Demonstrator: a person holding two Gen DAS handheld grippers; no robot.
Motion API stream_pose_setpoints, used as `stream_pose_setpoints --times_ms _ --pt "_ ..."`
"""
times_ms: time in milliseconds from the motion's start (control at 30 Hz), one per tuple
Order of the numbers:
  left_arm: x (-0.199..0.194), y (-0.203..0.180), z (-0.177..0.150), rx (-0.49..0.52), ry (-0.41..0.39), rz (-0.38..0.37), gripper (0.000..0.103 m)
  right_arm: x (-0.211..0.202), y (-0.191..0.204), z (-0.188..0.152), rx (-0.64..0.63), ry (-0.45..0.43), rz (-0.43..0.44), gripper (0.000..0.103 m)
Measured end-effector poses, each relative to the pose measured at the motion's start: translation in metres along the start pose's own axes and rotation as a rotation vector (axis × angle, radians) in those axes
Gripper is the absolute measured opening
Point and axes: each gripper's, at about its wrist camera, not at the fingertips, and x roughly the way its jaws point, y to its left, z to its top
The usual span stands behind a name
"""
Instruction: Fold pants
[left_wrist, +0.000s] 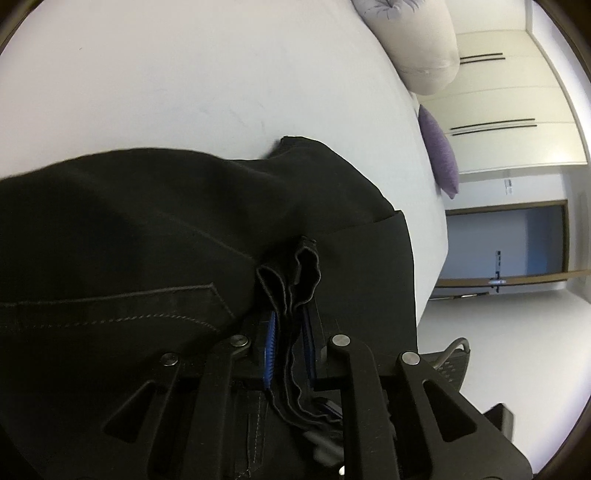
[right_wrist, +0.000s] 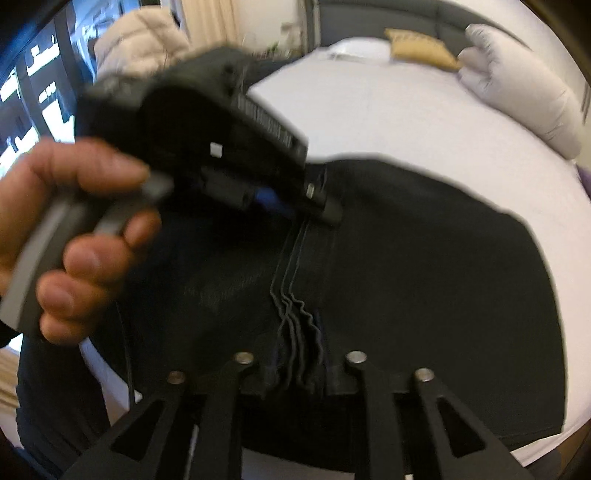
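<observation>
Black pants (left_wrist: 147, 221) lie bunched on a white bed (left_wrist: 184, 74), a stitched pocket edge showing. My left gripper (left_wrist: 288, 325) is shut on a stack of folded fabric edges, which stand up between its blue pads (left_wrist: 270, 347). In the right wrist view the pants (right_wrist: 424, 258) spread across the bed (right_wrist: 406, 118). Several wavy fabric edges sit loosely between the fingers of my right gripper (right_wrist: 299, 373), whose jaws stand apart. The left gripper (right_wrist: 317, 203), blurred and held by a hand (right_wrist: 74, 221), pinches the same fabric ridge farther up.
A white pillow (left_wrist: 417, 48) and a purple cushion (left_wrist: 441, 151) lie at the bed's right edge, with wardrobe doors (left_wrist: 498, 110) and a doorway (left_wrist: 509, 243) beyond. A white pillow (right_wrist: 524, 96), a tan cushion (right_wrist: 417, 48), a beige jacket (right_wrist: 140, 40) and a window (right_wrist: 33, 92) are also seen.
</observation>
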Motion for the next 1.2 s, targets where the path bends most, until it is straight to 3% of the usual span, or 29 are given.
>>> stream_pose_setpoints --times_ms 67,133,200,267,333,433,500,633,700,800,867,900,1000,1200 --pt "-0.011 0.0 -0.003 0.013 -0.026 0.039 0.013 -0.007 0.0 0.0 0.018 0.006 0.076 0.071" --pt "-0.028 -0.002 -0.004 0.028 -0.078 0.124 0.013 -0.016 -0.005 -0.003 0.066 0.016 0.176 0.077" --pt "-0.044 -0.004 -0.004 0.028 -0.14 0.171 0.013 -0.03 -0.014 -0.006 0.109 0.023 0.279 0.074" --pt "-0.063 -0.016 -0.008 0.065 -0.221 0.243 0.013 -0.047 -0.037 -0.007 0.169 0.013 0.356 0.054" --pt "-0.066 -0.034 -0.013 0.124 -0.254 0.269 0.013 -0.057 -0.075 -0.005 0.247 0.018 0.367 0.042" --pt "-0.04 -0.065 -0.029 0.227 -0.219 0.241 0.013 -0.07 -0.152 0.0 0.397 -0.036 0.351 0.031" --pt "-0.023 -0.072 -0.037 0.271 -0.173 0.218 0.013 -0.064 -0.202 0.009 0.478 -0.014 0.444 0.031" --pt "0.022 -0.073 -0.055 0.318 -0.079 0.271 0.013 -0.035 -0.255 0.033 0.538 0.017 0.554 0.031" --pt "0.026 -0.067 -0.059 0.321 -0.088 0.261 0.013 -0.012 -0.276 0.042 0.585 0.019 0.572 0.031" --pt "0.025 -0.064 -0.06 0.339 -0.086 0.258 0.013 0.034 -0.289 0.043 0.644 0.103 0.651 0.031" --pt "0.027 -0.066 -0.064 0.362 -0.085 0.284 0.013 0.059 -0.29 0.035 0.654 0.185 0.61 0.011" --pt "0.03 -0.068 -0.064 0.372 -0.088 0.296 0.013 0.061 -0.291 0.03 0.662 0.183 0.614 0.01" --pt "0.039 -0.079 -0.064 0.375 -0.098 0.296 0.013 0.045 -0.287 0.008 0.692 0.172 0.649 0.011" --pt "0.035 -0.063 -0.054 0.331 -0.101 0.227 0.013 -0.01 -0.266 -0.054 0.656 0.208 0.66 0.023"
